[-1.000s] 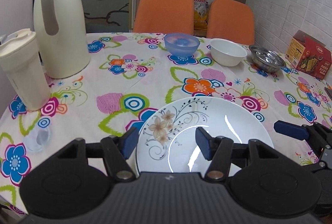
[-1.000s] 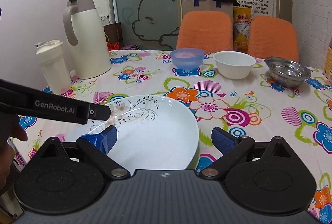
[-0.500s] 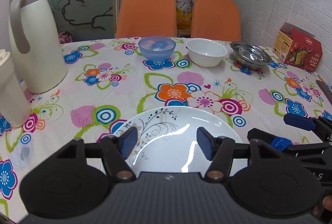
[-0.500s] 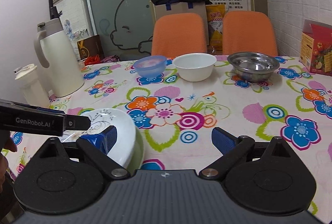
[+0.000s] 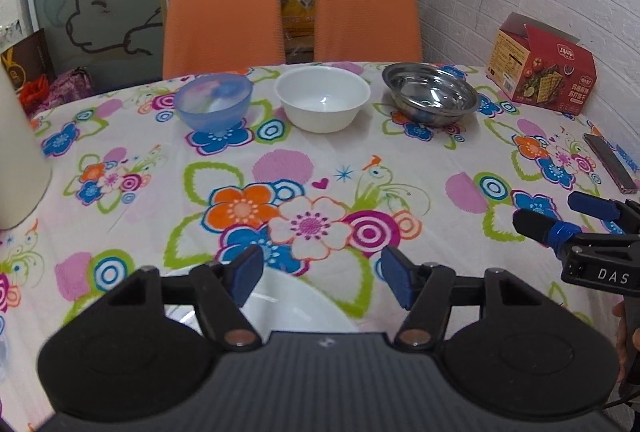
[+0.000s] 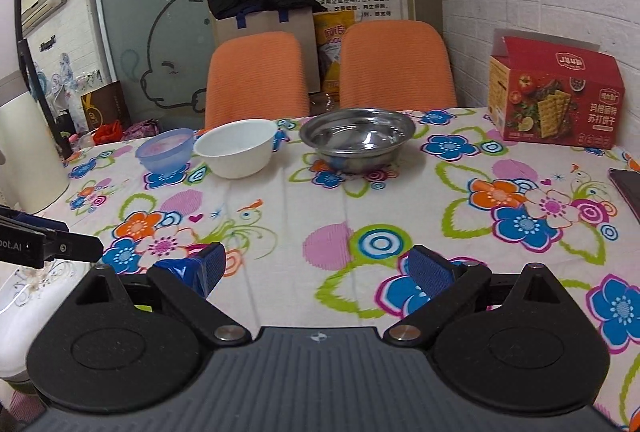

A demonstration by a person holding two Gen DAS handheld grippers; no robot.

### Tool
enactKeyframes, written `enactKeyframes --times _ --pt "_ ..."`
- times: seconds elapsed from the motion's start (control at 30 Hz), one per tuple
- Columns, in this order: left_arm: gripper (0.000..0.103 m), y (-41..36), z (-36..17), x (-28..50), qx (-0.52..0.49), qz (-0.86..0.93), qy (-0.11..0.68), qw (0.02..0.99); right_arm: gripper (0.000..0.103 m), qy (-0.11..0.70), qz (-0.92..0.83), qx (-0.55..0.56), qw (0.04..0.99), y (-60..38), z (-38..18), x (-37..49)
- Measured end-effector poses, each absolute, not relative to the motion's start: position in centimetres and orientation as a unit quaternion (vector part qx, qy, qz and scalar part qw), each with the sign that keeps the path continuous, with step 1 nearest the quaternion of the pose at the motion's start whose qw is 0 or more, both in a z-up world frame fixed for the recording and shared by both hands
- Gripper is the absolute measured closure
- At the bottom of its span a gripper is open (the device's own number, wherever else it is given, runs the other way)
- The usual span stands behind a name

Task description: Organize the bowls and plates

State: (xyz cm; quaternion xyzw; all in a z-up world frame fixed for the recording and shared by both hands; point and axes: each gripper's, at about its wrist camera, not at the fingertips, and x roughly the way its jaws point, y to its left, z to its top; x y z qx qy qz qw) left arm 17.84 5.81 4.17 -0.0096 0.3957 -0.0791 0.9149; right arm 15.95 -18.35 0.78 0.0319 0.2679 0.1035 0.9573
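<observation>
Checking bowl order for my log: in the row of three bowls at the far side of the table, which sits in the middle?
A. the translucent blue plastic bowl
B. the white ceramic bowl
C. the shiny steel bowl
B: the white ceramic bowl stands between the translucent blue plastic bowl and the shiny steel bowl in both views.

A white plate (image 5: 296,306) with a floral print is lying flat at the bottom centre of the left wrist frame. Across the upper middle, three upright, empty bowls are sitting in a row: a translucent blue bowl (image 5: 213,105), a white bowl (image 5: 322,98), a steel bowl (image 5: 430,93).
</observation>
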Motion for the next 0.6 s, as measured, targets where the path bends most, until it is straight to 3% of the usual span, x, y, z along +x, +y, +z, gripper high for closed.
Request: enactKeyframes --times 0.27,0.47,0.6 --pt "0.038 0.0 4.5 27.3 -0.061 -0.143 0.441 0.884 0.018 0.268 0.074 0.031 0.960 -22.1 1.2 20.9" --pt "0.035 -3.9 6.5 36.7 -0.009 -0.111 0.411 0.905 0.018 0.277 0.081 0.029 0.957 -23.4 1.9 26.5" --pt "0.035 -6.5 4.8 42.2 0.027 -0.083 0.443 0.892 0.018 0.311 0.081 0.029 0.947 -23.7 1.8 32.6"
